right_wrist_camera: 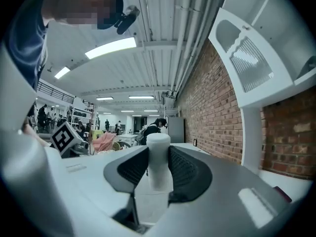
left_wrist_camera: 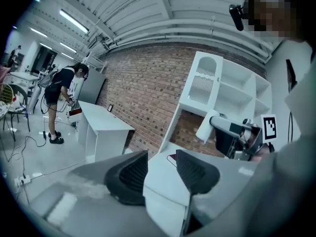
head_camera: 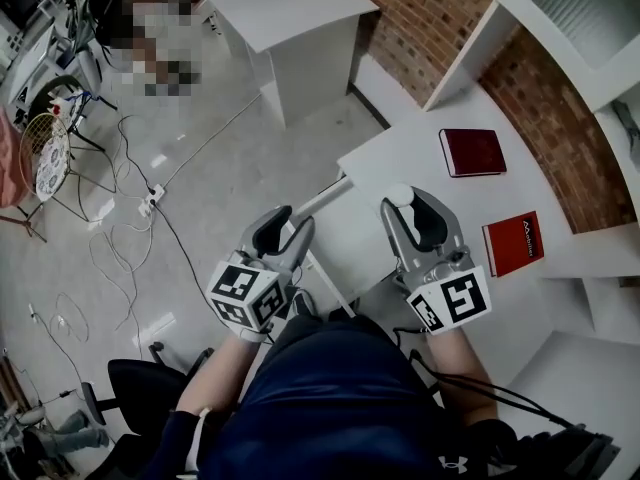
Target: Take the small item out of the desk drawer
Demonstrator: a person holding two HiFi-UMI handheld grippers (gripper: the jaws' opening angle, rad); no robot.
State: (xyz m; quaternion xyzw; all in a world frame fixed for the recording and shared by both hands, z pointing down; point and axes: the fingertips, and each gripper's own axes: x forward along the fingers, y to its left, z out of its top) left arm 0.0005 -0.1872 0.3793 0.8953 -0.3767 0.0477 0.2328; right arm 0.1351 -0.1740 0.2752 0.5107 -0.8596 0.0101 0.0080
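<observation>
The small white cylinder (right_wrist_camera: 158,158) stands upright in the right gripper (right_wrist_camera: 158,171), pinched at mid-body and held above the desk (head_camera: 420,163). It looks light, stiff and smooth, so a squeeze across its round sides suits it, though it might slip if tilted. That gripper's view shows the pinch plainly where the head view gives only the white cap, and only the head view shows two red books (head_camera: 472,152) on the desk; the left gripper (left_wrist_camera: 162,171) is spread and empty, its view catching the cylinder from the side.
</observation>
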